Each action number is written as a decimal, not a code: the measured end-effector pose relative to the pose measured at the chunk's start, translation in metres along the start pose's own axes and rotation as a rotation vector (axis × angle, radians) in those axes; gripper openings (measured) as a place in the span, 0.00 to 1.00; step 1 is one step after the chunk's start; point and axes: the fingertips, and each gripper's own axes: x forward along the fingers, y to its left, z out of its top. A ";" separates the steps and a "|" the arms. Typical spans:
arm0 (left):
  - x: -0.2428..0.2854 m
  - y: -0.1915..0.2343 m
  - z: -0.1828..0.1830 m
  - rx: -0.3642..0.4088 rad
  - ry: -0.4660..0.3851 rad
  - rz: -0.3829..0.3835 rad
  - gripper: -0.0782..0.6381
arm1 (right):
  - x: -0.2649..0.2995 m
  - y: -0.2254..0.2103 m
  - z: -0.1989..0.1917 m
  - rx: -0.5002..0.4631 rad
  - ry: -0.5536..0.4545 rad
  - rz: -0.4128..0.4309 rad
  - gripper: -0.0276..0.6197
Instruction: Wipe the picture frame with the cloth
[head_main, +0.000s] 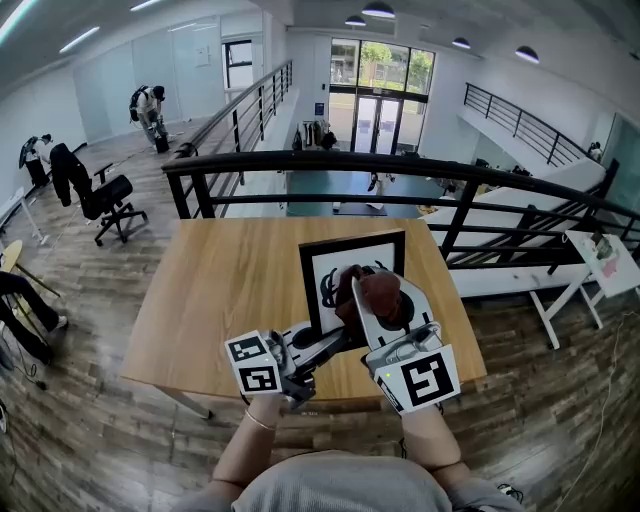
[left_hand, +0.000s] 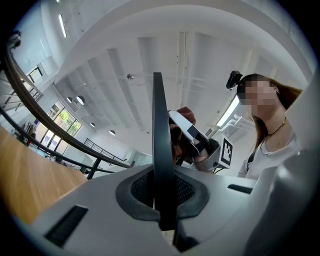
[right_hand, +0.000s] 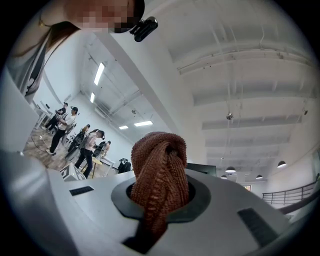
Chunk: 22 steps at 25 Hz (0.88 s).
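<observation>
One cloth (right_hand: 156, 162) bunched in right hand-held gripper (right_hand: 159, 199), over picture frame (head_main: 340, 258)

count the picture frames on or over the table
1. The picture frame is over the wooden table, its near edge clamped in the left gripper; the brown cloth covers part of it. No other shows, though some tabletop is hidden.

Bright, even daylight comes through the tall windows (head_main: 382, 70) at the far end, helped by ceiling strip lights (right_hand: 98, 73). Shadows are faint and soft. All three views bow strongly outward, with dark vignetted corners.
</observation>
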 end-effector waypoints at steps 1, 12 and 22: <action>0.000 -0.001 0.001 0.002 0.001 0.000 0.13 | -0.002 0.002 -0.002 0.004 0.005 0.003 0.11; -0.003 -0.004 0.002 -0.003 -0.015 0.009 0.13 | -0.019 0.020 -0.023 0.072 0.061 0.045 0.11; -0.006 0.004 0.004 -0.011 -0.017 0.007 0.13 | -0.023 0.038 -0.052 0.125 0.121 0.083 0.11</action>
